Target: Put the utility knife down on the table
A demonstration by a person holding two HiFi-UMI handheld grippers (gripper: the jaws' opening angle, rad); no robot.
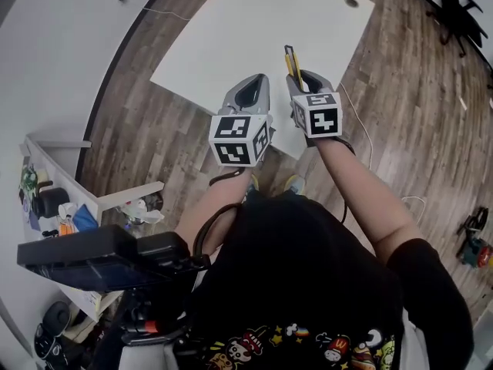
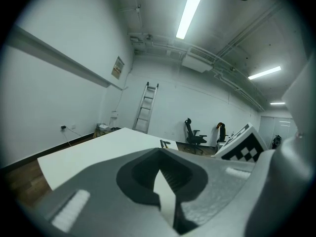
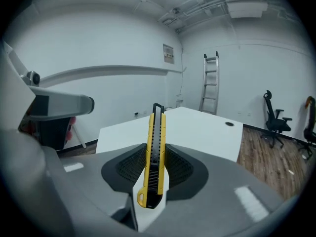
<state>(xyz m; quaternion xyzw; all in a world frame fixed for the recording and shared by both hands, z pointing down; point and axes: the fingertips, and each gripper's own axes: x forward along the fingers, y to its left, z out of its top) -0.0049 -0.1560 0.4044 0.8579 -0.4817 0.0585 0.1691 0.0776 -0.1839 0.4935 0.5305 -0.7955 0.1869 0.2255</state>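
Wood-plank floor (image 1: 146,153) runs under the person, and a cluttered white shelf unit (image 1: 58,206) sits at 8 o'clock in the head view. Nearest the body, both forearms reach toward 12 o'clock, each holding a gripper just short of the near edge of the white table (image 1: 254,29).

The left gripper (image 1: 256,82) is held near the frame's centre. Its jaws are closed together and have hold of nothing. In the left gripper view only a thin sliver of the table (image 2: 94,154) shows through the dark recess behind the tips of the left gripper (image 2: 160,172).

The right gripper (image 1: 306,77) is just beside it at 3 o'clock, the two close but apart. Its jaws are clamped on the utility knife (image 1: 292,62), a yellow and black one. In the right gripper view the ribbed pads (image 3: 132,164) press both flat sides of the knife (image 3: 155,157). Its tail end lies toward the camera and its black tip points up to 12 o'clock, past the jaw tips. The knife is held in the air above the table's near edge and is not resting on it.

Farther off, the tabletop (image 3: 197,127) has a round cable hole (image 1: 352,2) at 1 o'clock. Beyond it a ladder (image 3: 210,83) leans on the far wall, with a black office chair (image 3: 274,117) at 3 o'clock.
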